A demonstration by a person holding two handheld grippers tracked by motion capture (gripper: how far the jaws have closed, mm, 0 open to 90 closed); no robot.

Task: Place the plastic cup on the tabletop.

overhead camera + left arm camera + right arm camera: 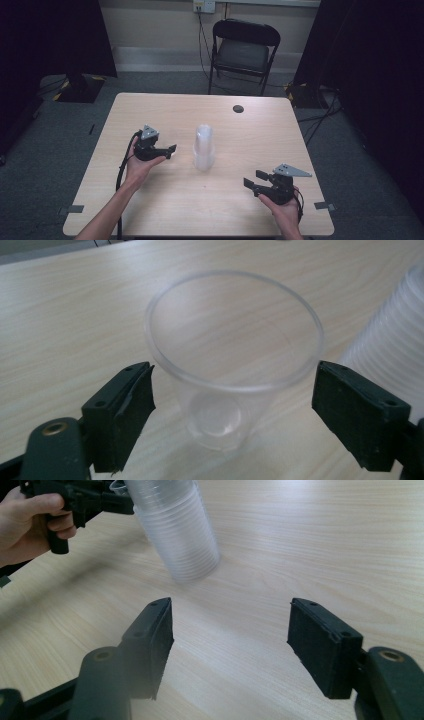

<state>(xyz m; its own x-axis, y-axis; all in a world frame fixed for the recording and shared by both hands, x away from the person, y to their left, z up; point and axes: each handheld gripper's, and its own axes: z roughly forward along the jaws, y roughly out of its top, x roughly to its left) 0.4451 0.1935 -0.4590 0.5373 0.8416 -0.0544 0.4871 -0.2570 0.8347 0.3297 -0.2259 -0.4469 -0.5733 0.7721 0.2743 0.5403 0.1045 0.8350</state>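
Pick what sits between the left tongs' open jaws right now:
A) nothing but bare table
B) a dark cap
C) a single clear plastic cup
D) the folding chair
C: in the left gripper view, a single clear cup stands upright between the spread jaws of the left tongs, neither jaw touching it.

Left claw agape; right claw agape, apparently empty.

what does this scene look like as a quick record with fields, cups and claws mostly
surface: light wood table
single cup: clear plastic cup, upright, between the left claw's open jaws, no contact visible
stack: stack of clear cups near the table's middle, beside the single cup
left claw: open, held beside the stack
right claw: open, nothing between its jaws, apart from the stack
background: black folding chair beyond the table
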